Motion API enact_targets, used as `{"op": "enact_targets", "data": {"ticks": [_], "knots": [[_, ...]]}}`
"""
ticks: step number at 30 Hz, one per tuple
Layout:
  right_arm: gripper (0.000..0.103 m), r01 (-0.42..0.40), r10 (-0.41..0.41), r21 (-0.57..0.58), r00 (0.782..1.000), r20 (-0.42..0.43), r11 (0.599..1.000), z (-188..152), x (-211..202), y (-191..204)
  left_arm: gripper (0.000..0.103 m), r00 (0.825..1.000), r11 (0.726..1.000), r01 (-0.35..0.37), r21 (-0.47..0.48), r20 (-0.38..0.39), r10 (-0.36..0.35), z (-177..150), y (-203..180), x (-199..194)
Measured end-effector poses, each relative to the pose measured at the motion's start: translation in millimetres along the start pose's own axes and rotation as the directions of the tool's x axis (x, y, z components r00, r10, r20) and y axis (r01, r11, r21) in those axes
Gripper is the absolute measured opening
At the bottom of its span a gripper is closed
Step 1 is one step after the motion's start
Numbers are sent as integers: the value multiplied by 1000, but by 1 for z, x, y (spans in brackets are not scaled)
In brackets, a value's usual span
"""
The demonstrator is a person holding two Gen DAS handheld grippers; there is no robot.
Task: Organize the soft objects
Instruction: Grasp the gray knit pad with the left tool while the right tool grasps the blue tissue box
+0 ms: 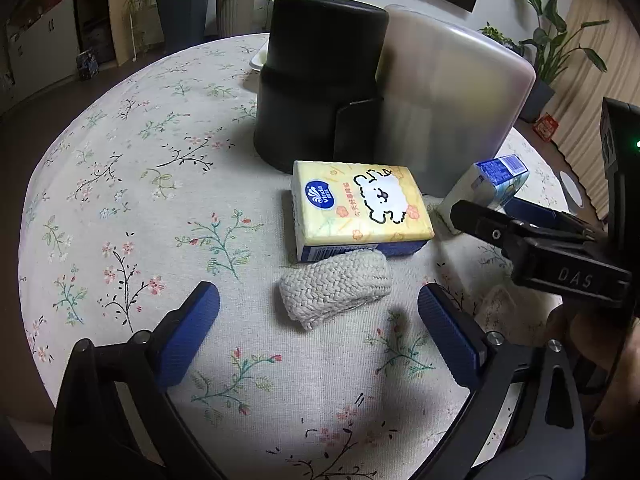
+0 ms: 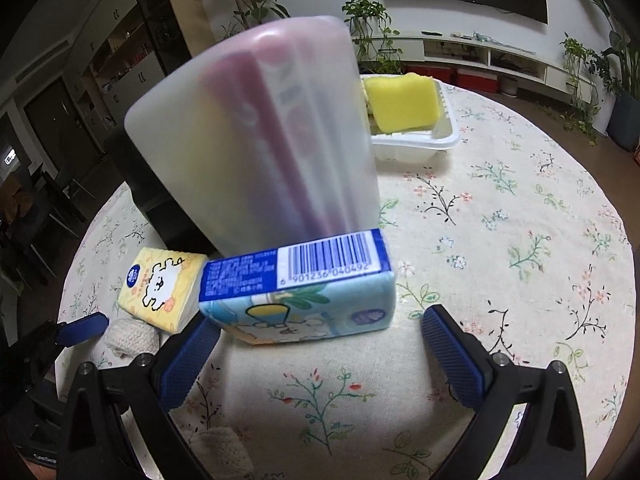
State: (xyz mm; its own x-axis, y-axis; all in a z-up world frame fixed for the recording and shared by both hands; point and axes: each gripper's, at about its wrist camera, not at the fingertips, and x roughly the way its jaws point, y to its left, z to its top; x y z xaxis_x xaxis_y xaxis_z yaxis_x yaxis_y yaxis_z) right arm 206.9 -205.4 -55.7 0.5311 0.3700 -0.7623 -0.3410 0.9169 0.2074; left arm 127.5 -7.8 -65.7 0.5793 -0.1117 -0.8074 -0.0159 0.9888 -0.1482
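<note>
We are holding both grippers' fingers wide — left gripper (image 1: 319, 328) straddling the knitted roll (image 1: 335, 286), right gripper (image 2: 320, 354) nearing the blue tissue pack (image 2: 298, 294), which we risk nudging into the frosted container (image 2: 256, 136).

The left wrist view looks down and forward between its own fingers (image 1: 192, 332) across the table (image 1: 120, 184), close over the knit roll (image 1: 336, 288) and yellow pack (image 1: 360, 208), with the right gripper (image 1: 520, 236) entering at its right edge. The right wrist view sits lower and nearer, facing the blue pack (image 2: 296, 292) and frosted box (image 2: 256, 136). Both views share the yellow pack (image 2: 160, 288), knit roll (image 2: 132, 336), blue pack (image 1: 488, 184) and frosted box (image 1: 452, 100).
</note>
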Motion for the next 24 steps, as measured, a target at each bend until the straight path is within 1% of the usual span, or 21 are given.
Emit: {"op": "enact_targets", "data": {"ticks": [5,10,14,20,24], "knots": [[103,18,-18,-12,1000,1,1000,0,3,5,100,999,999,-37,25,-11,37,0,-6,3],[101,53,-53,-32,999,-7,998,0,6,10,101,999,999,-49,-19,-23,49,3,-4,3],[98,79,-79,-41,997,-10,996,-1,6,13,101,995,995,-92,25,-40,93,1,-11,7],[96,100,-101,-53,995,-12,994,-4,5,18,101,991,991,-128,33,-30,129,0,-15,8],[96,101,-102,-53,995,-10,993,-5,5,18,100,992,992,-122,34,-33,123,-1,-16,5]]}}
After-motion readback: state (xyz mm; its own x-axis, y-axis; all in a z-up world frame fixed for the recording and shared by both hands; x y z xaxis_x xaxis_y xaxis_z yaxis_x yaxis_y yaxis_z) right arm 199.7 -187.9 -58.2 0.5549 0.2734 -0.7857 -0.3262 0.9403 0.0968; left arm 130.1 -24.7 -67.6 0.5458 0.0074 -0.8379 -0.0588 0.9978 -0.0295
